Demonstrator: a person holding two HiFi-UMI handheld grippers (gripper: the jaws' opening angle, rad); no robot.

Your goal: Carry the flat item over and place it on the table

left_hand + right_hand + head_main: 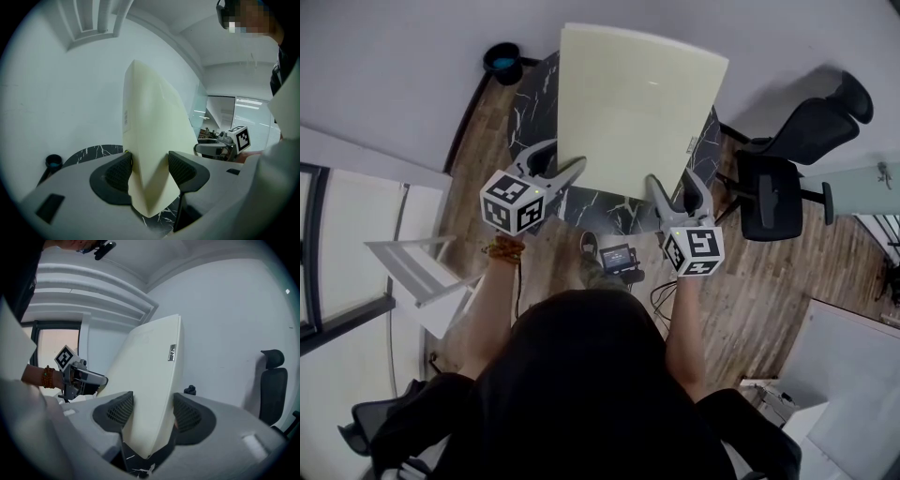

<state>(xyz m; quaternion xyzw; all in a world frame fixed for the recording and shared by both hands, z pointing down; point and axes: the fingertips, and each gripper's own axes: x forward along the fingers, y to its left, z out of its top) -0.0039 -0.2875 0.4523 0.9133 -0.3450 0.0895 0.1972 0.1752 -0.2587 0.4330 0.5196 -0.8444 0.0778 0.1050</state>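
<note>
A flat, pale cream board (637,108) hangs in the air above a black marble-patterned table (600,208). Both grippers hold it by its near edge. My left gripper (565,176) is shut on the board's near left corner; in the left gripper view the board (150,154) stands wedged between the two dark pads (117,173). My right gripper (667,195) is shut on the near right corner; in the right gripper view the board (150,380) sits between its pads (187,416). The board hides most of the tabletop.
A black office chair (787,155) stands right of the table. A small dark bin with a blue inside (502,58) sits at the wall, far left. A white chair (422,267) is on the left. A dark device (617,258) lies on the wood floor near my feet.
</note>
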